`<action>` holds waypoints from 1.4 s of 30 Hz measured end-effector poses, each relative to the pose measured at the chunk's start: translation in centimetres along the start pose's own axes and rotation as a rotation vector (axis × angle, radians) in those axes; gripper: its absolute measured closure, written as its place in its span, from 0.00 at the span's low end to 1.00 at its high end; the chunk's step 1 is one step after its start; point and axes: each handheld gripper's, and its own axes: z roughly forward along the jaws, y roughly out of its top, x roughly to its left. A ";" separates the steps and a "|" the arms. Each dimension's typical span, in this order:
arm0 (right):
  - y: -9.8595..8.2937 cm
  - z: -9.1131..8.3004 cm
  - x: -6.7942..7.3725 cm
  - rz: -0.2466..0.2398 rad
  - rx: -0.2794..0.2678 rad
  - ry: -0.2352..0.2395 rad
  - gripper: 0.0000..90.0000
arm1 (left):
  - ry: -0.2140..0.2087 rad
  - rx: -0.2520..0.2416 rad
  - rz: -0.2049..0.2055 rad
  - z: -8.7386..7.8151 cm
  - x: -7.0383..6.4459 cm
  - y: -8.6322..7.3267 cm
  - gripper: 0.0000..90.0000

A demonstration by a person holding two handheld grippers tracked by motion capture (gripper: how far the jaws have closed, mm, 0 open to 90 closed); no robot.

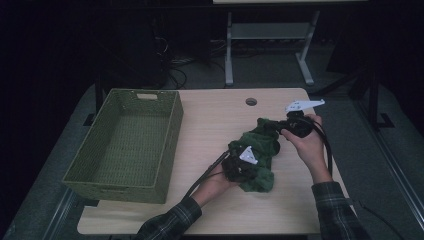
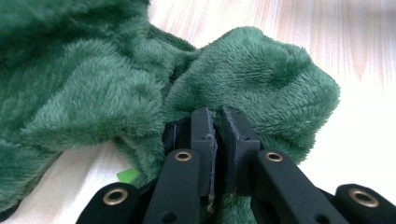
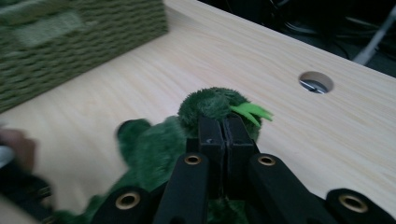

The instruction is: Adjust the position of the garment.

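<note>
A fuzzy dark-green cloth lies crumpled near the table's right edge, pinched by the left gripper and the right gripper.

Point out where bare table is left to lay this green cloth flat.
The widest free patch lies between the woven basket and the green cloth, running back to the cable hole. A narrower strip runs along the near edge of the table between the sleeves. The right side is crowded by the left gripper and right gripper, both clamped on cloth.
</note>
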 end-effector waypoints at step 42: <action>-3.2 -4.5 5.9 -0.057 -0.110 0.079 0.98 | 0.197 -0.140 0.074 -4.2 3.4 3.8 0.75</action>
